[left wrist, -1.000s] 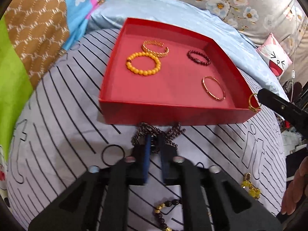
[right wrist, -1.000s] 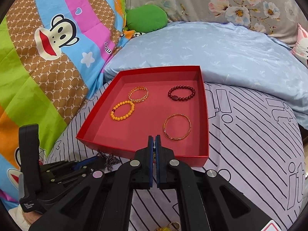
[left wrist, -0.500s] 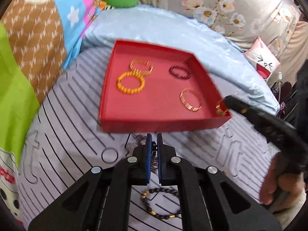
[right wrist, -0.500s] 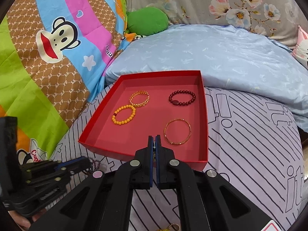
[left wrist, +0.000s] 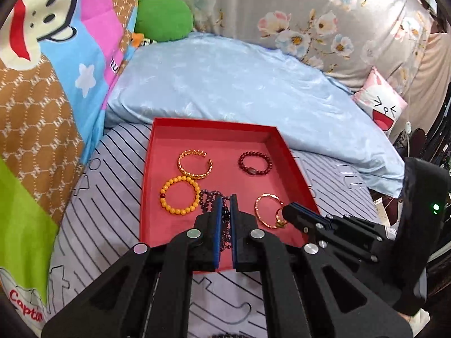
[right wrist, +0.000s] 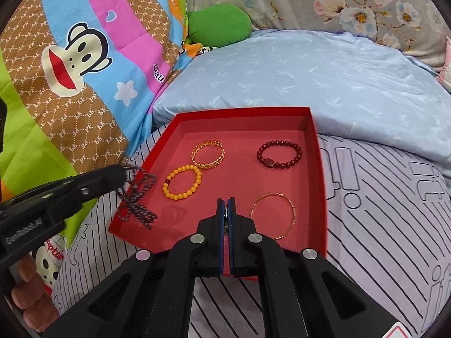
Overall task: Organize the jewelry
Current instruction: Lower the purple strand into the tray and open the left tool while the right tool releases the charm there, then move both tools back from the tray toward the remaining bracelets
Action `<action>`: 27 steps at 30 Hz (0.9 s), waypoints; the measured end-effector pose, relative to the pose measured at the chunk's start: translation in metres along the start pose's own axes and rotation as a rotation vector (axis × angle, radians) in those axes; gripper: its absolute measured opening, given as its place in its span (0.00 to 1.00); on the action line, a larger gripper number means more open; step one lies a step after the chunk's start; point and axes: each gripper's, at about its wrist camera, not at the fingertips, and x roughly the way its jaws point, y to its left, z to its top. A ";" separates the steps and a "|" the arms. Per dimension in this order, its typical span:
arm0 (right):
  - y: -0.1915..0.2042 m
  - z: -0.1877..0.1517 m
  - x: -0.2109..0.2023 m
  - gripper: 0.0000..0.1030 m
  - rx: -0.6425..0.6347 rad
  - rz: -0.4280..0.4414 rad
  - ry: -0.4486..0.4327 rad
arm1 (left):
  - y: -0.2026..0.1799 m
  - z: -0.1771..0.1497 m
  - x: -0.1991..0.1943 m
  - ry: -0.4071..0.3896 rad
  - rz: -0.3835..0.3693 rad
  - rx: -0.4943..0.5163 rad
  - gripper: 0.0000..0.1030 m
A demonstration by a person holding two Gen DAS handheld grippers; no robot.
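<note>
A red tray [left wrist: 293, 157] [right wrist: 321, 174] sits on a striped sheet. It holds an orange bead bracelet [left wrist: 179, 199] [right wrist: 182, 183], a gold cuff [left wrist: 195, 164] [right wrist: 208, 154], a dark red bead bracelet [left wrist: 255, 162] [right wrist: 279, 153] and a thin gold bangle [left wrist: 267, 211] [right wrist: 273, 215]. My left gripper [left wrist: 225, 197] [right wrist: 124, 173] is shut on a dark bead necklace [left wrist: 208, 198] [right wrist: 138, 200] that hangs over the tray's near left part. My right gripper [right wrist: 226, 201] [left wrist: 284, 211] is shut on a small gold ring [left wrist: 279, 219], above the bangle.
A light blue pillow [left wrist: 239, 84] lies behind the tray. A cartoon monkey blanket [right wrist: 70, 64] rises on the left, with a green plush [right wrist: 220, 24] at the back. A pink face cushion [left wrist: 380, 109] lies far right. Another bead strand [left wrist: 222, 335] lies at the bottom edge.
My left gripper lifted the dark necklace off the sheet and carried it forward over the tray. My right gripper, with the ring, moved in over the tray's near right part.
</note>
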 end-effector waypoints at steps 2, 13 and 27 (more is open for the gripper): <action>0.000 -0.001 0.008 0.02 0.007 0.006 0.014 | 0.004 0.000 0.012 0.017 0.011 -0.011 0.05; -0.004 -0.011 0.017 0.44 0.019 -0.045 0.018 | 0.020 -0.008 0.027 0.035 0.065 -0.051 0.33; -0.016 -0.046 -0.040 0.45 0.038 -0.081 -0.029 | 0.028 -0.055 -0.018 0.023 0.135 -0.051 0.38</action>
